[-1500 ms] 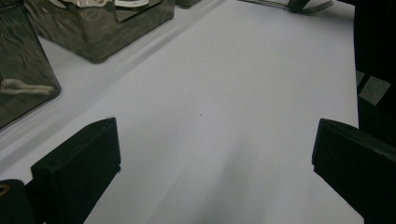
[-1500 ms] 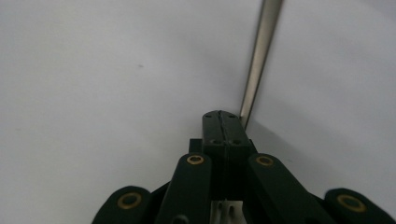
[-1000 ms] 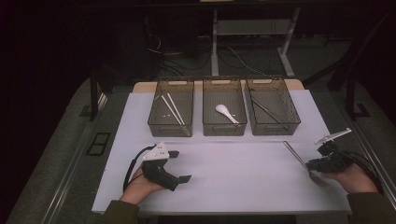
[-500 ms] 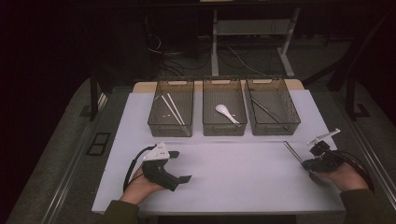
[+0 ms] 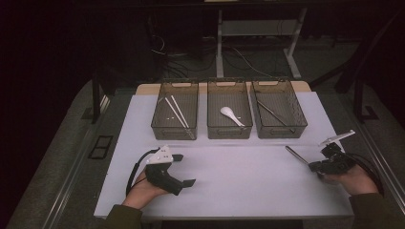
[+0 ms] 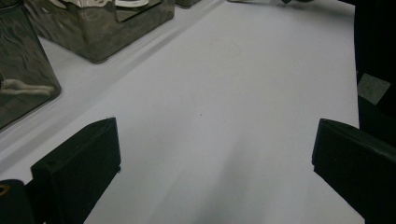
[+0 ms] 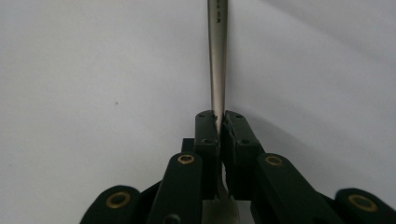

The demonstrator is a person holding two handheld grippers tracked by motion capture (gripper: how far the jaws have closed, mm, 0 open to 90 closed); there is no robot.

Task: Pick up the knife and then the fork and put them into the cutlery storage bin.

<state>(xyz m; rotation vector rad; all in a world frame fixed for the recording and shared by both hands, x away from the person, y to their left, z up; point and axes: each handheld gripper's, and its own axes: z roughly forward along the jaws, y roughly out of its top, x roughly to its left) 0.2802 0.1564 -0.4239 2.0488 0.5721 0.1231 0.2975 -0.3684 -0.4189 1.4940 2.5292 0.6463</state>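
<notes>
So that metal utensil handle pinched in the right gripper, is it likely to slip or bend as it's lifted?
The metal utensil looks stiff, so it probably won't bend. Its polished surface and narrow handle may let it pivot or slide, since the right gripper pinches only one short stretch, with most of its length sticking out.

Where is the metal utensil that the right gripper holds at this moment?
In the high view, the metal utensil is at the table's right side, clamped in the right gripper and pointing toward the rightmost bin, just short of it.

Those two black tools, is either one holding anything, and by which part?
The right tool pinches a slim silver metal utensil partway along its handle. The left tool is open, holding nothing.
</notes>
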